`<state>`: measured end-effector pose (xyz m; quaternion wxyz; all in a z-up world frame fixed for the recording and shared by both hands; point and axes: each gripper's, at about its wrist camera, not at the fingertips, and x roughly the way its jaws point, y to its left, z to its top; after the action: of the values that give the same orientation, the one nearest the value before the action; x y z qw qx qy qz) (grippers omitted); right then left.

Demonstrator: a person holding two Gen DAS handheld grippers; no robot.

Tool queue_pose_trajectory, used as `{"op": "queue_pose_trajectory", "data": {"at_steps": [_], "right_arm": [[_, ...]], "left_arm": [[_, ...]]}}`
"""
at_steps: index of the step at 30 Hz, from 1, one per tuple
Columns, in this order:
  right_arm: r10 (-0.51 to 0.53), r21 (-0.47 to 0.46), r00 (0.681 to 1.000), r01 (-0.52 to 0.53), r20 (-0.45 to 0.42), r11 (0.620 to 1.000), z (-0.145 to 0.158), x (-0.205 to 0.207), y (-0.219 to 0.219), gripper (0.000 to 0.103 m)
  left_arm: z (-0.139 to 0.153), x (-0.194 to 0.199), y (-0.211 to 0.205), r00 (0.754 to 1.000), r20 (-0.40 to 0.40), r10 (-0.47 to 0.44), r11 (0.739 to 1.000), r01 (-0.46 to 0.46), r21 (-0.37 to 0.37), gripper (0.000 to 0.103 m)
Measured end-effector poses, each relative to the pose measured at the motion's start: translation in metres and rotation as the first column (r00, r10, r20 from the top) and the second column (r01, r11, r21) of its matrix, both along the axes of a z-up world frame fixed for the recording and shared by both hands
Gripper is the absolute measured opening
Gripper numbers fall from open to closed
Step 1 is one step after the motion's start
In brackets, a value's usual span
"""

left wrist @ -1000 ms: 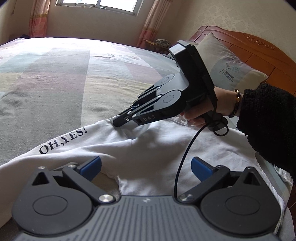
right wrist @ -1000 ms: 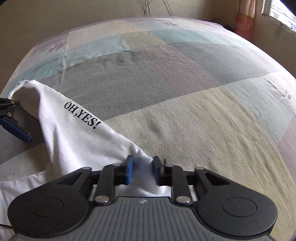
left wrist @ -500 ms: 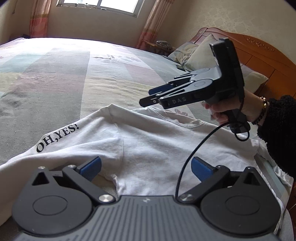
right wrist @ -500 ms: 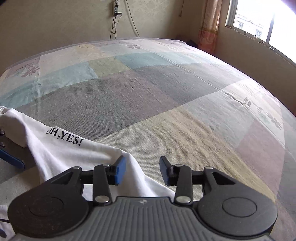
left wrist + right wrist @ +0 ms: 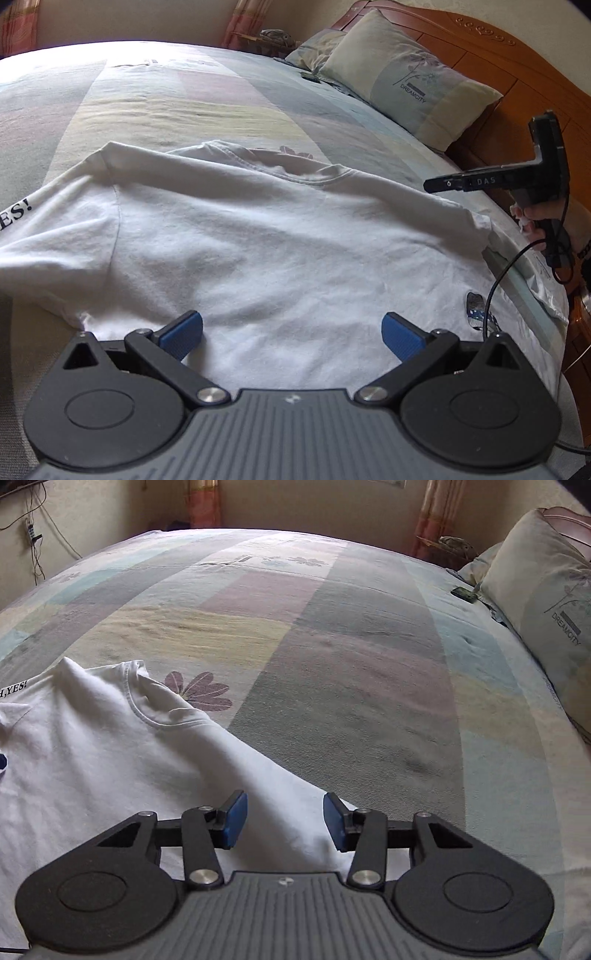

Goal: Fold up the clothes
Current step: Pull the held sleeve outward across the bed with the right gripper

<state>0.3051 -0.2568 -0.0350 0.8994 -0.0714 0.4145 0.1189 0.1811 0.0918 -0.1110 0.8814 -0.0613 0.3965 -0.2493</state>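
White T-shirt (image 5: 258, 236) spread flat on bed (image 5: 332, 635), mid-fold, likely between grasps. Left gripper (image 5: 291, 334) wide apart above cloth; right gripper (image 5: 283, 821) closing, empty, over sleeve edge. Next: pinching that edge cleanly.

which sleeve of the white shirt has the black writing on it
The sleeve at the far left of the left wrist view, printed "YES!". The other sleeve, at the right near the right gripper, shows plain white.

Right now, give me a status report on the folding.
Left gripper open over white T-shirt. Right gripper closing, empty, above sleeve edge. Shirt spread on bed, unfolded. Nothing in the way.
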Motion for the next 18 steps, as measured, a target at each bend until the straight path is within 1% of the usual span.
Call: {"op": "queue_pose_trajectory", "data": {"at_steps": [1, 3, 6, 8, 13, 16, 18], "right_arm": [[-0.014, 0.021, 1.0, 0.014, 0.009, 1.0, 0.0, 0.005, -0.004, 0.038], [-0.029, 0.02, 0.999, 0.028, 0.023, 0.999, -0.003, 0.02, -0.007, 0.038], [-0.07, -0.023, 0.997, 0.071, 0.009, 0.997, -0.015, 0.043, -0.01, 0.036], [-0.1, -0.018, 0.995, 0.1, -0.006, 0.995, -0.019, 0.051, -0.017, 0.037], [-0.005, 0.083, 1.0, 0.005, -0.002, 0.997, -0.019, 0.028, -0.011, 0.037], [0.08, 0.051, 0.996, -0.078, -0.046, 0.996, -0.029, 0.01, 0.01, 0.037], [0.111, 0.056, 0.989, -0.106, -0.094, 0.993, -0.038, -0.003, 0.022, 0.037]], "left_arm": [[0.0, -0.001, -0.002, 1.0, 0.01, -0.006, 1.0, 0.006, 0.008, 0.102], [-0.001, -0.001, 0.0, 1.0, 0.015, -0.007, 1.0, 0.007, 0.0, 0.102], [-0.001, -0.001, 0.004, 1.0, 0.013, -0.007, 1.0, 0.007, -0.029, 0.102], [-0.002, 0.001, 0.005, 1.0, 0.011, -0.007, 0.999, 0.008, -0.037, 0.102], [-0.002, 0.001, 0.003, 1.0, 0.019, -0.01, 1.0, 0.011, -0.024, 0.102], [-0.002, 0.001, 0.002, 1.0, 0.021, -0.01, 1.0, 0.01, -0.019, 0.102], [-0.002, 0.001, 0.002, 1.0, 0.022, -0.01, 1.0, 0.01, -0.019, 0.102]]}}
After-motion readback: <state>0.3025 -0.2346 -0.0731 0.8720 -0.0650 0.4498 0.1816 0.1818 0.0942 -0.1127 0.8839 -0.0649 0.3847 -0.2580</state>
